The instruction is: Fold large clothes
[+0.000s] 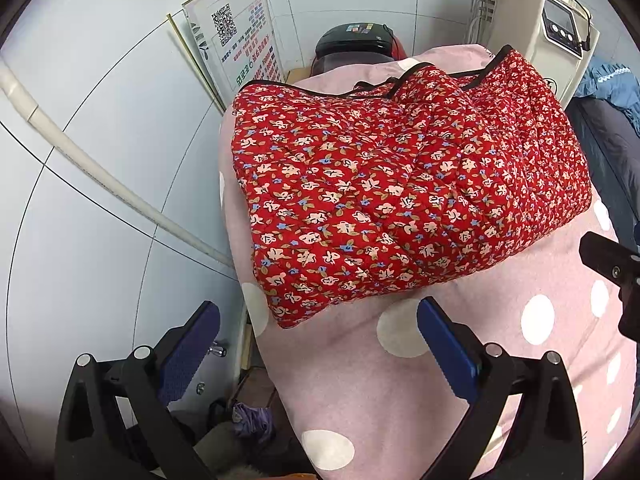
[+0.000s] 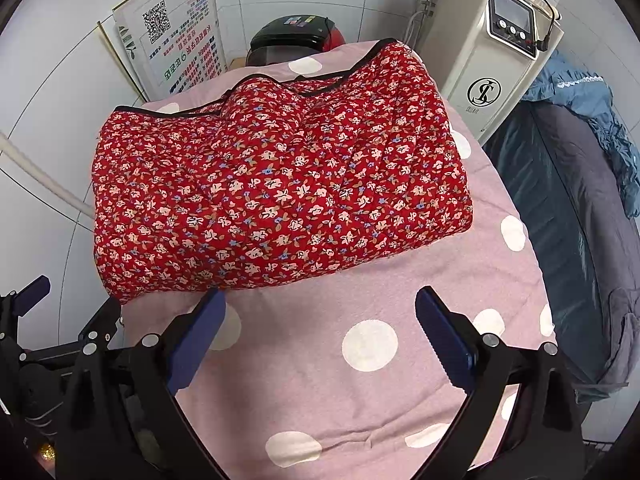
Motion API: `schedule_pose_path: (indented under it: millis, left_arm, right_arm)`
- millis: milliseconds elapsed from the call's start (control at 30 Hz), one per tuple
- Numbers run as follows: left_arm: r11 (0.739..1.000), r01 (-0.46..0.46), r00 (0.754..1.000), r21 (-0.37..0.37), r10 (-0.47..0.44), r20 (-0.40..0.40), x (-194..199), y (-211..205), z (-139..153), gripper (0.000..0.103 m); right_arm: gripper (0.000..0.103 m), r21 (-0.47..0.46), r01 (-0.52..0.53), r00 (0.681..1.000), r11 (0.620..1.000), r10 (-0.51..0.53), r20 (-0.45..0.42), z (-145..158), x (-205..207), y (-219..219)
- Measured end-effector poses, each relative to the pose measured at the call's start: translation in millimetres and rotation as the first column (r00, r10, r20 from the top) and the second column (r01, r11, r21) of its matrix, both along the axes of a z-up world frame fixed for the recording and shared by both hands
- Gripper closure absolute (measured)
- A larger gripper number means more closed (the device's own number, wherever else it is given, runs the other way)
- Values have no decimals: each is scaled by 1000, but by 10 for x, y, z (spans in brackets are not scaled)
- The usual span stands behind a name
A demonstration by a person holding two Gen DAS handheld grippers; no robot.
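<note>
A red quilted garment with a small flower print and black trim [image 1: 400,184] lies folded into a thick rectangle on the pink polka-dot bed [image 1: 360,380]. It also shows in the right wrist view [image 2: 276,196]. My left gripper [image 1: 318,316] is open and empty, just short of the garment's near edge, its left finger out past the bed's left side. My right gripper [image 2: 320,306] is open and empty above the pink cover [image 2: 312,380], its left finger close to the garment's near edge. The left gripper also shows at the left edge of the right wrist view [image 2: 48,344].
A white tiled wall with a pipe [image 1: 92,164] runs along the bed's left. A poster board [image 2: 176,36] and a black and red appliance [image 2: 296,36] stand behind the bed. A white machine [image 2: 496,60] stands at the right rear, with dark and blue bedding [image 2: 576,184] beside it.
</note>
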State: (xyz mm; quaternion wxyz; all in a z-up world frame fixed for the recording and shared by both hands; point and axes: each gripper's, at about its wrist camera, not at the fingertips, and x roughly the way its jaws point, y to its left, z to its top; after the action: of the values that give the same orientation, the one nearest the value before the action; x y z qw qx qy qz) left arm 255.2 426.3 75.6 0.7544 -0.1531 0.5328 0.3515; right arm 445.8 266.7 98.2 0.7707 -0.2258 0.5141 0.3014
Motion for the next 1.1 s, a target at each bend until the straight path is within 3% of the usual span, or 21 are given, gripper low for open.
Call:
schedule_pose_path:
  millis: [1100]
  left_arm:
    - [1000, 10, 1000, 4, -11, 7, -58, -5, 77, 6]
  right_arm:
    - [8, 4, -21, 1000, 1000, 21, 11, 93, -109, 7]
